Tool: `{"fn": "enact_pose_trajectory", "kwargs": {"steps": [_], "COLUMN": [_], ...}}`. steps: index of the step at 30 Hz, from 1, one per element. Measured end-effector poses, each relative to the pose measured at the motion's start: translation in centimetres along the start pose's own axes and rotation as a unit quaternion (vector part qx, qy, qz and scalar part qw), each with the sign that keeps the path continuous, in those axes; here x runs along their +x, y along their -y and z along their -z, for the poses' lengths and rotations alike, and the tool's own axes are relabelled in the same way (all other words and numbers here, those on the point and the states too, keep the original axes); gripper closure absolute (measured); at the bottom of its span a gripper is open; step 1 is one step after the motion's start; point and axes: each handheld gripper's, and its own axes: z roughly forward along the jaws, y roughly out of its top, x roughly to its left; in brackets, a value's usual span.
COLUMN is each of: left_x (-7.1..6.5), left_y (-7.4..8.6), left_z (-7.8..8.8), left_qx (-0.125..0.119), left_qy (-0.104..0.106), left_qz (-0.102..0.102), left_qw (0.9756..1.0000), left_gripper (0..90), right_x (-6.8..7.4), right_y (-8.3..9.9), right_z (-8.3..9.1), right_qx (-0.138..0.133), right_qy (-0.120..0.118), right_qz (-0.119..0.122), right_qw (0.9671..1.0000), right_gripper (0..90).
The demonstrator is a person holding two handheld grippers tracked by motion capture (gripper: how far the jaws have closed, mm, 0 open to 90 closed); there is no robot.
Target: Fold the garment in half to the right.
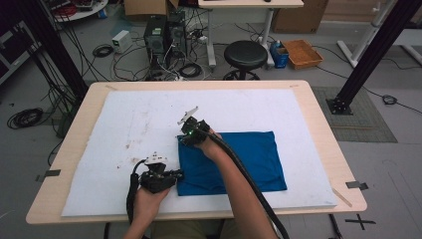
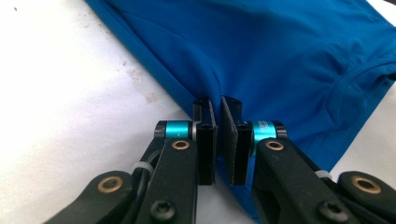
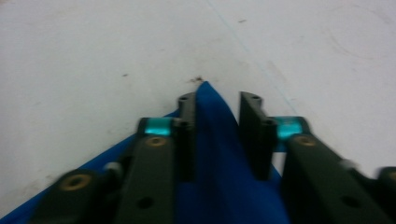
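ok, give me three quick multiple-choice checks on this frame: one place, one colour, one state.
1. The right gripper is at which part of the cloth?
A. its far-left corner
B. its near-right corner
C. its middle
2. The cloth is:
A. red
B. blue
C. green
3. The left gripper has its jaws:
A. wide open
B. shut on the cloth's edge
C. shut on nothing
Answers:
1 A, that corner lies between its jaws.
2 B, it is plain blue in every view.
3 B, the jaws pinch the edge near the cloth's near-left corner.
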Motion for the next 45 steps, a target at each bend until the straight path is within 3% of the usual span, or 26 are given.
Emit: {"fn": "enact_pose_trajectory", "kwargs": {"steps": [2,7,10,13,14,15,17,18,21,22,31,36,45], "left_x": [0.1,0.1,-0.2,-0.7,-1.2,-1.2,-1.7,-2.2,-2.9,-3.6,-6.4,-8.8,-11.4], "left_y": [0.0,-0.3,-0.6,-1.0,-1.5,-1.5,-2.1,-2.8,-3.3,-3.8,-6.0,-7.2,-8.6], "left_z": [0.1,0.5,1.0,1.5,1.7,1.7,1.6,1.1,0.5,-0.1,-3.5,-6.2,-10.1], "left_qx": [-0.001,-0.012,-0.023,-0.051,-0.067,-0.067,-0.072,-0.070,-0.066,-0.065,-0.044,-0.025,0.000], "left_qy": [0.004,0.022,0.038,0.075,0.094,0.094,0.113,0.135,0.143,0.154,0.177,0.192,0.192], "left_qz": [0.000,0.007,0.003,0.006,0.004,0.004,0.009,0.018,0.013,0.009,-0.009,-0.017,-0.022], "left_qw": [1.0000,0.9997,0.9990,0.9958,0.9933,0.9933,0.9909,0.9883,0.9874,0.9860,0.9831,0.9810,0.9811], "left_gripper": [84.9,85.2,85.2,85.2,85.2,85.1,85.2,85.1,85.1,85.1,85.1,85.0,84.9], "right_x": [0.0,0.0,-0.2,-0.5,-0.9,-1.0,-1.2,-1.6,-2.0,-2.6,-5.0,-6.6,-8.4], "right_y": [0.0,0.1,0.1,0.1,0.4,0.6,0.9,1.5,2.4,3.3,7.4,10.5,13.7], "right_z": [0.0,0.3,1.8,2.8,3.9,4.5,5.0,6.1,7.1,8.0,11.3,13.4,14.9], "right_qx": [0.001,-0.001,-0.048,-0.067,-0.088,-0.097,-0.107,-0.118,-0.130,-0.140,-0.151,-0.156,-0.136], "right_qy": [-0.009,-0.016,-0.024,-0.028,-0.031,-0.034,-0.034,-0.030,-0.024,-0.019,0.016,0.041,0.080], "right_qz": [0.005,0.001,-0.003,-0.007,-0.011,-0.019,-0.023,-0.029,-0.038,-0.047,-0.084,-0.113,-0.148], "right_qw": [0.9999,0.9999,0.9986,0.9973,0.9956,0.9946,0.9934,0.9922,0.9905,0.9888,0.9849,0.9804,0.9763], "right_gripper": [85.7,88.1,88.2,88.2,88.2,88.2,88.2,88.2,88.1,88.2,88.2,88.2,88.2]}}
